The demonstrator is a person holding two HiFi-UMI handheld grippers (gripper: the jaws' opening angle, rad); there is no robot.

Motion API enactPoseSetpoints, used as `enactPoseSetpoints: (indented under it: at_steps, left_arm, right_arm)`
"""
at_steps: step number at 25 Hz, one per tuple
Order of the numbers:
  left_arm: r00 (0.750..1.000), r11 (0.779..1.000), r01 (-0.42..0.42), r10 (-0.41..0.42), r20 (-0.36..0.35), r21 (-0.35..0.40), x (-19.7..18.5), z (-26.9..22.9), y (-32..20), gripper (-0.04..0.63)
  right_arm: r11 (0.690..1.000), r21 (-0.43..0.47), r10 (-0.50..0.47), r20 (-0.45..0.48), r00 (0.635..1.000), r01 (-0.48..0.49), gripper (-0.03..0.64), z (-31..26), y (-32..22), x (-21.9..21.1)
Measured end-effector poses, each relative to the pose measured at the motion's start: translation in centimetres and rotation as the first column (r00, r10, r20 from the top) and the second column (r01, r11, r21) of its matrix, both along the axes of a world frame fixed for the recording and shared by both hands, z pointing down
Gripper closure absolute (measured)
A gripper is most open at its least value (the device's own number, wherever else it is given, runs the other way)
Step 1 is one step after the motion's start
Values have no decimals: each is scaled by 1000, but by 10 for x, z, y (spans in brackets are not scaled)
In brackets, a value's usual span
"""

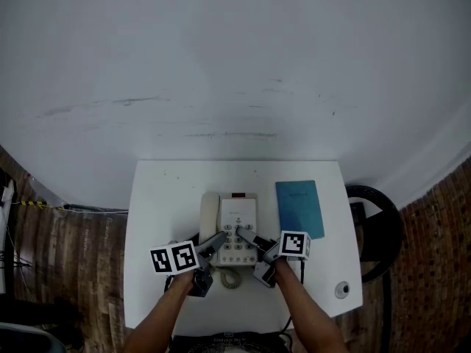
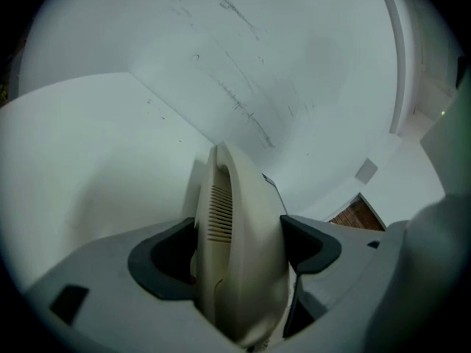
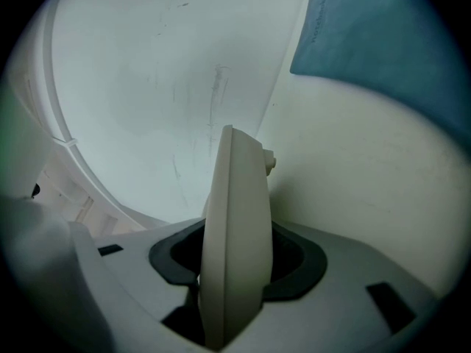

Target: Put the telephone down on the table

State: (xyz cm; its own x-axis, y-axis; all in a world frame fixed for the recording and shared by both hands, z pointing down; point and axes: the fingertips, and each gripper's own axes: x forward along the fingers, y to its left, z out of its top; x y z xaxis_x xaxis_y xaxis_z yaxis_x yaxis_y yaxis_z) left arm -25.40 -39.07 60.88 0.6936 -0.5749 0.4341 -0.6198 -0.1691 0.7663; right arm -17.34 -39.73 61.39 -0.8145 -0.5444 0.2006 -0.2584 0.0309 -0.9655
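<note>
Two-sided clamp on telephone [image 1: 237,215], mid surface [image 1: 162,197] nearer front edge: left hand-held gripper [image 2: 237,245] clenched on left flank, right hand-held gripper [image 3: 237,259] on right flank, likely for level lowering; contact with surface unclear.

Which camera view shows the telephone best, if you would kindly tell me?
The head view: it shows the whole telephone from above, handset and keypad, over the white table. The left gripper view shows only a ribbed side clamped between the jaws, the right gripper view only a thin edge, likewise clamped.
</note>
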Motion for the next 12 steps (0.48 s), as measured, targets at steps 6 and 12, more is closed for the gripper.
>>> enactPoseSetpoints:
  at_steps: [6,12]
  left_arm:
    - [1000,1000,-6,6,-28,0,9,10,-3,224]
    - [999,1000,-11,10,-42,-14,12,13,-3,224]
  right_arm:
    - [999,53,8,-88,996,-3,420,2,-7,6]
    - [997,73,1,-151,989,10,411,2,-7,9]
